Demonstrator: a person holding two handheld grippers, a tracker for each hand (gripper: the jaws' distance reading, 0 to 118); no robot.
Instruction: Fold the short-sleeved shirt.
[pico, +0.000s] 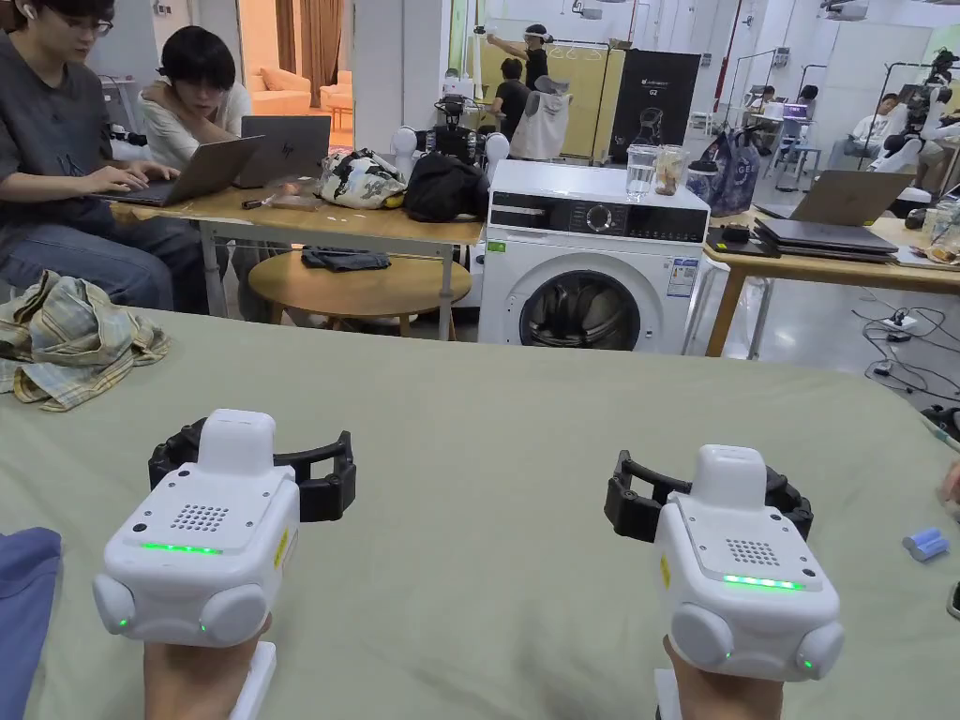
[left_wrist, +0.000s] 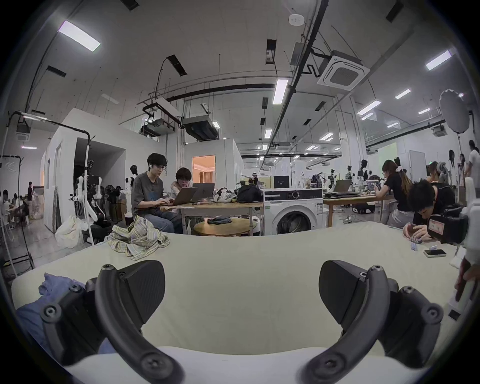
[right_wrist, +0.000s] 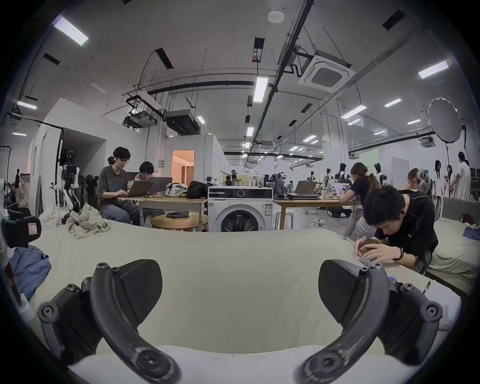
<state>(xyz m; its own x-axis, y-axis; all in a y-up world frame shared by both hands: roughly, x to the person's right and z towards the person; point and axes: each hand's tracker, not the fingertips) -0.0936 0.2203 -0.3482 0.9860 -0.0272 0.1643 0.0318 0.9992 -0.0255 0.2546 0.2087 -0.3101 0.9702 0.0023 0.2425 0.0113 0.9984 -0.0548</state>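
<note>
We hold the left gripper (pico: 319, 473) and right gripper (pico: 630, 497) over the green sheet (pico: 487, 450), jaws spread wide, both empty. The crumpled plaid shirt (pico: 70, 342) lies far left, well apart; soft and light, it seems best pinched at collar or shoulders.

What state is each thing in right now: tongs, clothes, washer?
left tongs: open, empty, over the sheet
right tongs: open, empty
plaid shirt: crumpled, far left on the sheet
blue garment: bunched at near left edge
washing machine: door closed
</note>
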